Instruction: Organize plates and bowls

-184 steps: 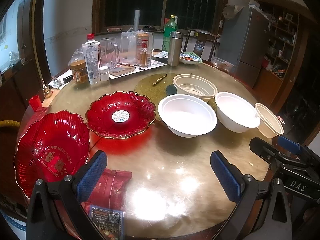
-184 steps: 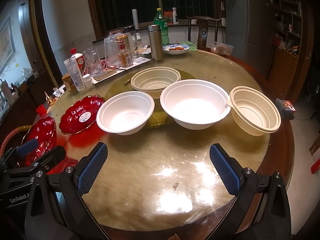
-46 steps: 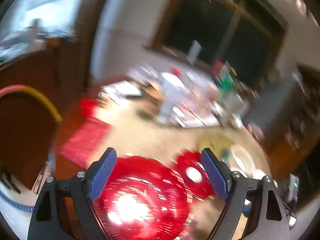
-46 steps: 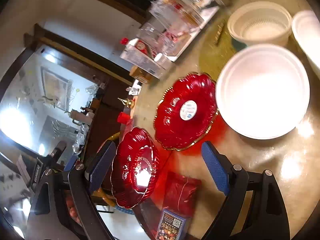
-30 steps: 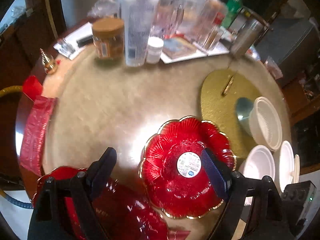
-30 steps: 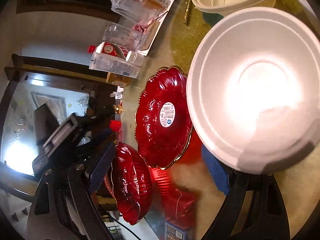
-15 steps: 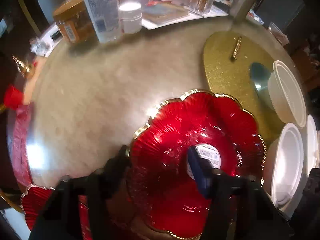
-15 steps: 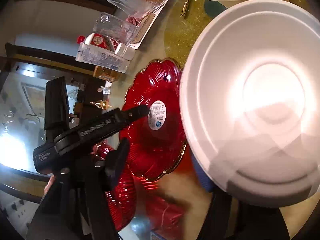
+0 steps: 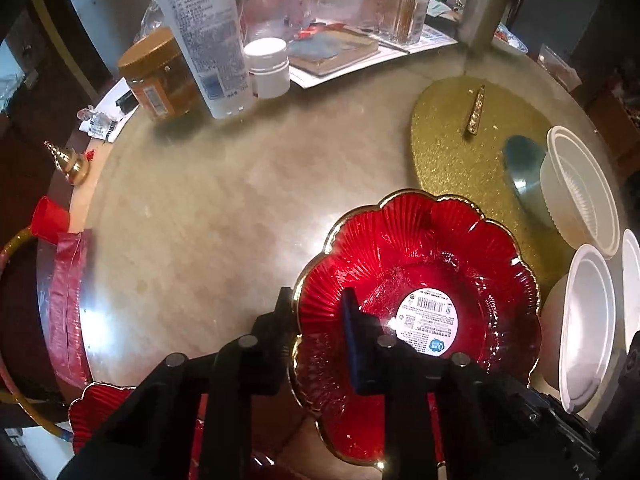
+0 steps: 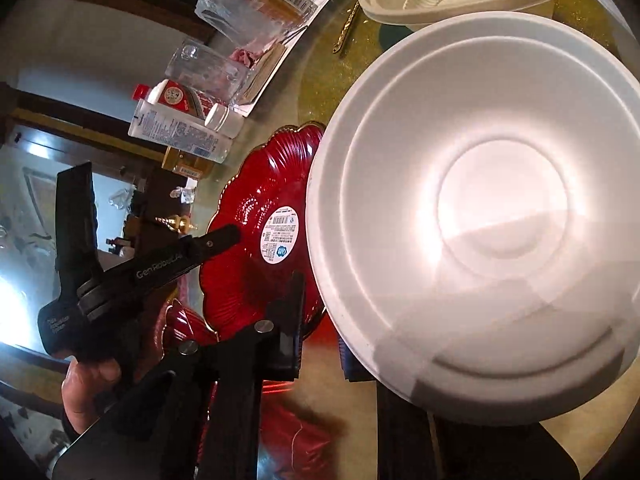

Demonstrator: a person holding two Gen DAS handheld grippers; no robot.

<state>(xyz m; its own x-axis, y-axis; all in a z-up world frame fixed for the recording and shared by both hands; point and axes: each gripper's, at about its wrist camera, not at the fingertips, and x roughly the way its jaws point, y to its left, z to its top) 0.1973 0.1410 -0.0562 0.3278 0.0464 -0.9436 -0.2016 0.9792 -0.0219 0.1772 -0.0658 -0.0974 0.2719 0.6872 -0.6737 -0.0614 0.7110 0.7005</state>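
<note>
Left wrist view: left gripper (image 9: 316, 332) jaws clamp red plate (image 9: 420, 280) rim, opening upward; right gripper (image 10: 320, 320) jaws straddle white bowl (image 10: 480, 208) rim, grip unclear.

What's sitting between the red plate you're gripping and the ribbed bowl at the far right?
In the left wrist view, only the gold mat with a blue-green disc on it lies between the red plate and the ribbed bowl.

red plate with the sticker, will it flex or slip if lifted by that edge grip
The red plate looks like glossy, ribbed glass or hard plastic, so probably stiff rather than floppy. The left tool pinches only its scalloped gold rim, so it may tilt or slip. If glass, it could chip against the white bowl beside it.
</note>
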